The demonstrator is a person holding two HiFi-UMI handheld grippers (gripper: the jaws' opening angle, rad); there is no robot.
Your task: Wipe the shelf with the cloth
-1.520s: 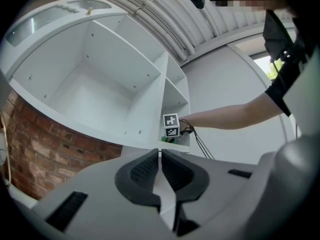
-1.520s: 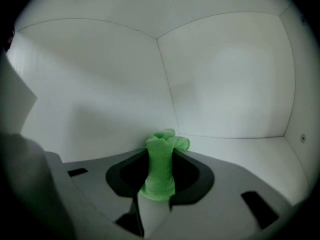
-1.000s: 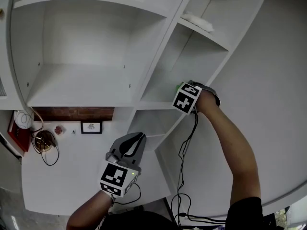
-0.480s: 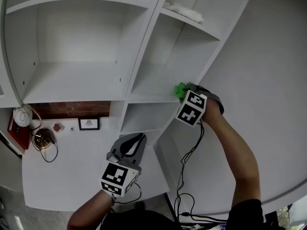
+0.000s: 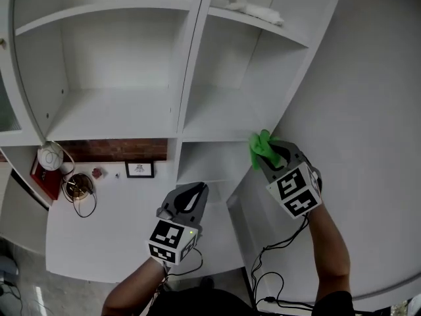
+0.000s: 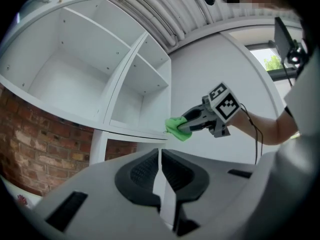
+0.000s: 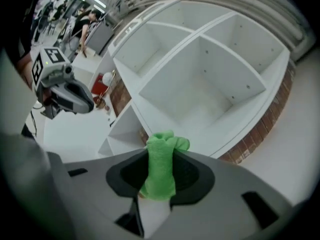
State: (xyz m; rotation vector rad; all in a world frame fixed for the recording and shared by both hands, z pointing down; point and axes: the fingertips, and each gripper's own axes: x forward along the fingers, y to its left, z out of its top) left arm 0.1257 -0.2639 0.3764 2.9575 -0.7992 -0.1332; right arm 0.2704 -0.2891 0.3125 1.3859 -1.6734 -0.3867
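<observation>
The left grey plastic gripper [image 5: 195,191] and the right grey plastic gripper [image 5: 266,155] are fitted with black ribbed jaw pads. A white cube printed with black square markers [image 5: 295,191] is carried by each. Thin black cables [image 5: 276,247] are trailed, and a dark short sleeve [image 5: 329,303] is worn.

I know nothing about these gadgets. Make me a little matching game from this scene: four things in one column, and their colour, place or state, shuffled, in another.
Things
1. cloth
2. left gripper
3. right gripper
4. rag

Colour, place or state
A. shut on nothing
B. green
C. white, lying on a high shelf
D. shut on a thing

Pairs: 1-B, 2-A, 3-D, 4-C
</observation>
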